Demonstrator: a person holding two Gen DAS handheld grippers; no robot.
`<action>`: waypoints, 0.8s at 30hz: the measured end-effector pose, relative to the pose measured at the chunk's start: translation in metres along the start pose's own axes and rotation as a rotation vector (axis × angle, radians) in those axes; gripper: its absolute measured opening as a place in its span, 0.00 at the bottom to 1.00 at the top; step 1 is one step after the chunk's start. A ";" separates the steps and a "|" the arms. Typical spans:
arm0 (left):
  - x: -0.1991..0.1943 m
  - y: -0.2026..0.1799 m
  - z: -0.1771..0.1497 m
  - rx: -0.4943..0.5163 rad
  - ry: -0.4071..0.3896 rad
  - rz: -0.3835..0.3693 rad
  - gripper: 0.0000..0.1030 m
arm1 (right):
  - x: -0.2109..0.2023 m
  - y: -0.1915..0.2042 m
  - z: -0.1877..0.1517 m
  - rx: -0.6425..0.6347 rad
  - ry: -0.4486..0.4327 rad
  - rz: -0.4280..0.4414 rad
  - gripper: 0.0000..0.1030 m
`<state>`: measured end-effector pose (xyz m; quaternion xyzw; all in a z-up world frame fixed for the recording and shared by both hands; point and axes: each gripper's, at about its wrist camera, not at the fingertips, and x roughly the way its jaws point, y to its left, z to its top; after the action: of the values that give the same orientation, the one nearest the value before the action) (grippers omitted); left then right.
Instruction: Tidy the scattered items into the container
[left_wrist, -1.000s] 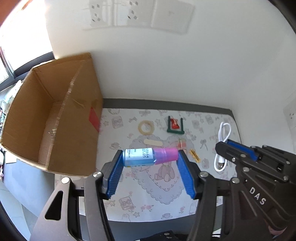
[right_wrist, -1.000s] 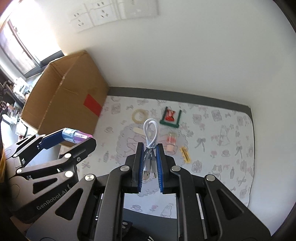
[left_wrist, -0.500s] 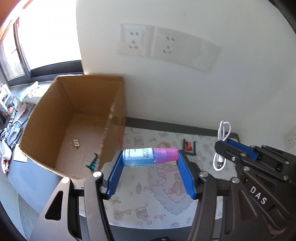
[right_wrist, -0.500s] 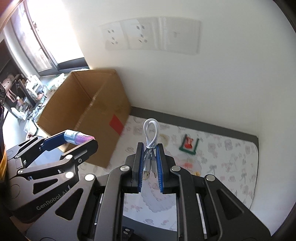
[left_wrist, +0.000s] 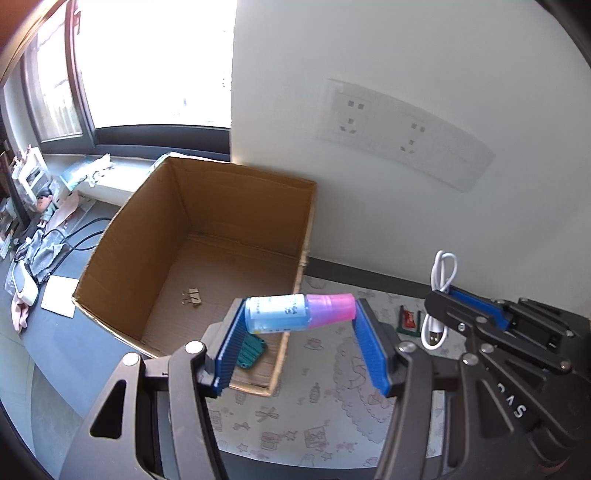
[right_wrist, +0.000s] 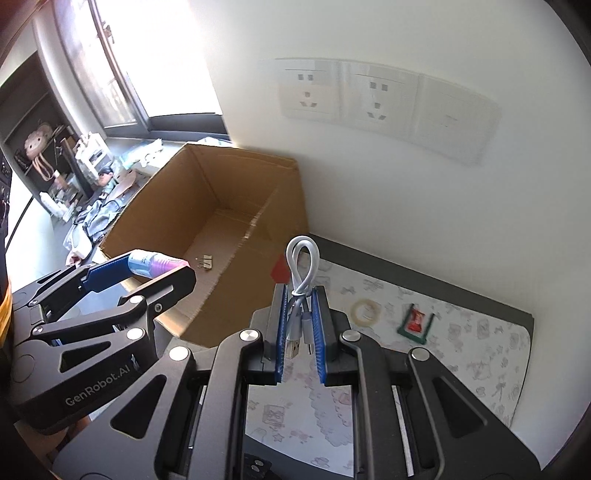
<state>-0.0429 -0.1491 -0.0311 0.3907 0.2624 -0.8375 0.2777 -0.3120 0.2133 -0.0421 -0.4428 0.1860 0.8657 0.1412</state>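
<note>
My left gripper (left_wrist: 301, 314) is shut on a small bottle (left_wrist: 299, 311) with a blue body and pink cap, held crosswise by its ends above the near right corner of the open cardboard box (left_wrist: 236, 192). Inside the box lie binder clips (left_wrist: 192, 296) and a green item (left_wrist: 252, 353). My right gripper (right_wrist: 299, 295) is shut on a coiled white USB cable (right_wrist: 301, 266), its loop sticking up, just right of the box (right_wrist: 229, 192). The left gripper (right_wrist: 147, 269) with the bottle (right_wrist: 155, 264) shows over the box's near edge. The cable (left_wrist: 441, 295) shows beside the right gripper (left_wrist: 461, 302).
A patterned mat (right_wrist: 461, 354) on the dark table holds a tape ring (right_wrist: 365, 311) and a green frame with a red packet (right_wrist: 416, 320). The white wall with sockets (right_wrist: 373, 96) stands right behind. A cluttered desk and window lie to the left (left_wrist: 37, 206).
Both grippers have moved left and up from over the mat toward the box, each keeping its grip. The box's inside has come into view.
</note>
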 end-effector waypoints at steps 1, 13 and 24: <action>0.001 0.005 0.001 -0.005 0.000 0.003 0.55 | 0.002 0.005 0.003 -0.007 0.001 0.003 0.12; 0.016 0.051 0.017 -0.072 0.002 0.031 0.55 | 0.034 0.051 0.030 -0.064 0.029 0.037 0.12; 0.048 0.086 0.026 -0.135 0.041 0.043 0.55 | 0.078 0.079 0.050 -0.115 0.093 0.052 0.12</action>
<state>-0.0246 -0.2401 -0.0740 0.3940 0.3153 -0.8035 0.3160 -0.4242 0.1715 -0.0640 -0.4849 0.1540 0.8568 0.0842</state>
